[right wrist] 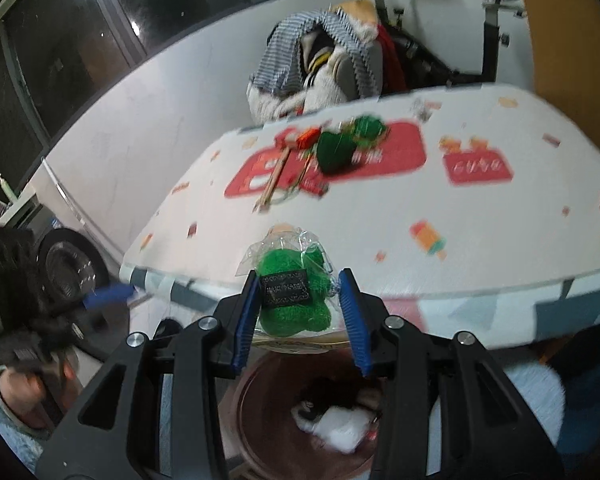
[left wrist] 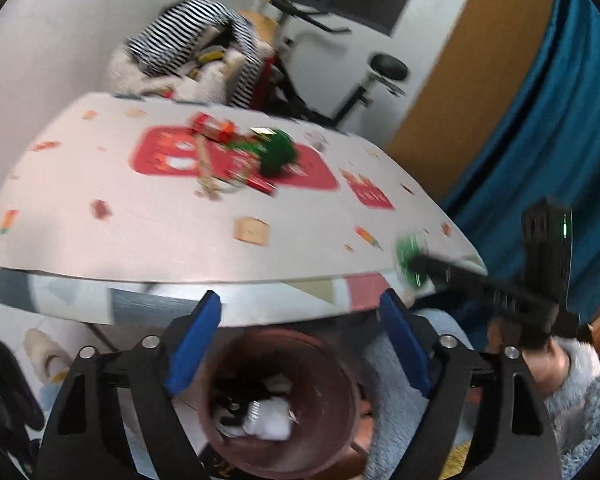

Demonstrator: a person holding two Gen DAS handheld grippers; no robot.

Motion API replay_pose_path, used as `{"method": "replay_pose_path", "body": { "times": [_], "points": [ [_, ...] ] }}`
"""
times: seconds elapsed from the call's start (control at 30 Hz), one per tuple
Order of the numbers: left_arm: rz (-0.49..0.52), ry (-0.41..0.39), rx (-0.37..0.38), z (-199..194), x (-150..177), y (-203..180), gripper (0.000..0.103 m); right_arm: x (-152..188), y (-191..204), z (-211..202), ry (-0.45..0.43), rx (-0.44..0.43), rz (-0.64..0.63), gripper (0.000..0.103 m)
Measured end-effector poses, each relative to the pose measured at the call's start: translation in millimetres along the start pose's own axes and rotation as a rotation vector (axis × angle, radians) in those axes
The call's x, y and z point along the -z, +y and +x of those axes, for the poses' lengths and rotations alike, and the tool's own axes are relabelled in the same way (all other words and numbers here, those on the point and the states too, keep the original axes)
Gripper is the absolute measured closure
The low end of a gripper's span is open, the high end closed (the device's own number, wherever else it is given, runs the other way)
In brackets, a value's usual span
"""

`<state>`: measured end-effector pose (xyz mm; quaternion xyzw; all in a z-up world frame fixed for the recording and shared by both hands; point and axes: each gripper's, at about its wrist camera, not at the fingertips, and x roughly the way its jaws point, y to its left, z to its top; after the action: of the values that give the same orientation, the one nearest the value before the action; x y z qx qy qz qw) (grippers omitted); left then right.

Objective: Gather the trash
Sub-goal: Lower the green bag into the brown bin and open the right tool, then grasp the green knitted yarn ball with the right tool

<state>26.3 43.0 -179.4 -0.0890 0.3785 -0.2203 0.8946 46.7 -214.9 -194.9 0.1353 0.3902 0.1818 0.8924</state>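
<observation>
My left gripper (left wrist: 300, 340) stands open with nothing between its blue pads (left wrist: 194, 344). It hangs over a brown bin (left wrist: 332, 364) on the floor that holds white crumpled trash. My right gripper (right wrist: 300, 312) is shut on a green scrubber in a clear packet (right wrist: 292, 300) with a black label, at the table's front edge above the same bin (right wrist: 264, 392). In the left wrist view the right gripper (left wrist: 416, 268) shows at the right with the green packet (left wrist: 408, 256). More litter lies mid-table: a green bundle (left wrist: 278, 152), a red box (left wrist: 210, 126), chopsticks (right wrist: 274, 178).
The table (left wrist: 140, 220) carries a white patterned cloth with red panels. Behind it stand a chair draped in striped clothes (left wrist: 196, 44) and an exercise bike (left wrist: 364, 80). A blue curtain (left wrist: 540, 120) hangs at the right. A washing machine (right wrist: 68, 268) stands left of the table.
</observation>
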Motion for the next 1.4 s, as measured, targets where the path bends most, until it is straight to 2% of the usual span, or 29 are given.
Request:
{"method": "replay_pose_path", "body": {
  "times": [0.07,0.17,0.37,0.4,0.43,0.53,0.67,0.73,0.8,1.0,1.17,1.3,1.4],
  "points": [
    [-0.011,-0.026,-0.065,-9,-1,6,0.022,8,4,10,0.054,-0.012,-0.003,0.061],
    [-0.035,-0.062,-0.118,-22,0,16,0.021,14,8,21,0.112,-0.019,-0.010,0.061],
    [-0.099,-0.105,-0.172,-39,-3,39,0.020,30,17,42,0.222,-0.013,-0.018,0.058],
    [-0.108,-0.108,-0.178,-40,-3,42,0.020,31,18,45,0.237,-0.012,-0.016,0.055],
    [-0.115,-0.111,-0.182,-40,-4,44,0.020,32,18,45,0.241,-0.012,-0.015,0.048],
    [-0.127,-0.108,-0.186,-38,-3,48,0.020,31,18,43,0.218,-0.010,-0.021,0.032],
    [-0.132,-0.104,-0.190,-36,-1,50,0.020,27,14,39,0.174,0.011,-0.026,0.022],
    [-0.135,-0.102,-0.191,-34,-1,52,0.020,21,12,35,0.141,0.040,-0.039,0.010],
    [-0.137,-0.101,-0.195,-32,-3,54,0.020,16,10,33,0.117,0.065,-0.056,0.007],
    [-0.149,-0.104,-0.205,-28,-14,61,0.020,-12,2,32,0.072,0.119,-0.095,0.006],
    [-0.155,-0.123,-0.214,-26,-30,68,0.020,-41,-7,33,0.015,0.119,-0.082,0.006],
    [-0.154,-0.133,-0.229,-24,-42,77,0.020,-71,-11,45,-0.030,0.101,-0.062,0.006],
    [-0.174,-0.145,-0.236,-21,-50,89,0.020,-98,-12,70,-0.039,0.102,-0.078,0.006]
  ]
}}
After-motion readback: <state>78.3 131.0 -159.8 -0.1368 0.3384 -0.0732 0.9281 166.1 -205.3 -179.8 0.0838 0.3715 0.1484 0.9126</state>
